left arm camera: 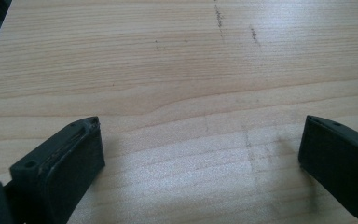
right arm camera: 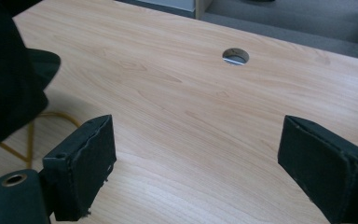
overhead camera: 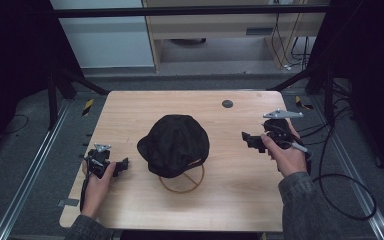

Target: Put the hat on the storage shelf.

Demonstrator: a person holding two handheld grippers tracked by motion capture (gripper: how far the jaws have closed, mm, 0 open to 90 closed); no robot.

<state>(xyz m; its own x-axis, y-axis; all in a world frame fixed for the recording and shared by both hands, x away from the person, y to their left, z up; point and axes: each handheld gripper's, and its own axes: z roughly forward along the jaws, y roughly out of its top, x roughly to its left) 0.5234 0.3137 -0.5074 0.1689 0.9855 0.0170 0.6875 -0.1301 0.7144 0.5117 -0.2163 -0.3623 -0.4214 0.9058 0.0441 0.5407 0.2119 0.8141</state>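
Observation:
A black cap (overhead camera: 175, 144) sits in the middle of the wooden table (overhead camera: 240, 195), resting on a yellowish wire ring stand (overhead camera: 186, 184). My left gripper (overhead camera: 124, 166) lies low on the table to the cap's left, jaws wide apart over bare wood (left arm camera: 200, 140). My right gripper (overhead camera: 247, 138) hovers to the right of the cap, pointing toward it, jaws open with nothing between them (right arm camera: 196, 149). In the right gripper view the cap (right arm camera: 9, 79) fills the left edge with the yellow ring (right arm camera: 28, 140) under it.
A round cable hole (overhead camera: 227, 104) is in the table's far side, also seen as the hole (right arm camera: 236, 56) ahead of the right jaws. Black cables (overhead camera: 350, 195) trail off the table's right edge. Metal rails and grey floor surround the table.

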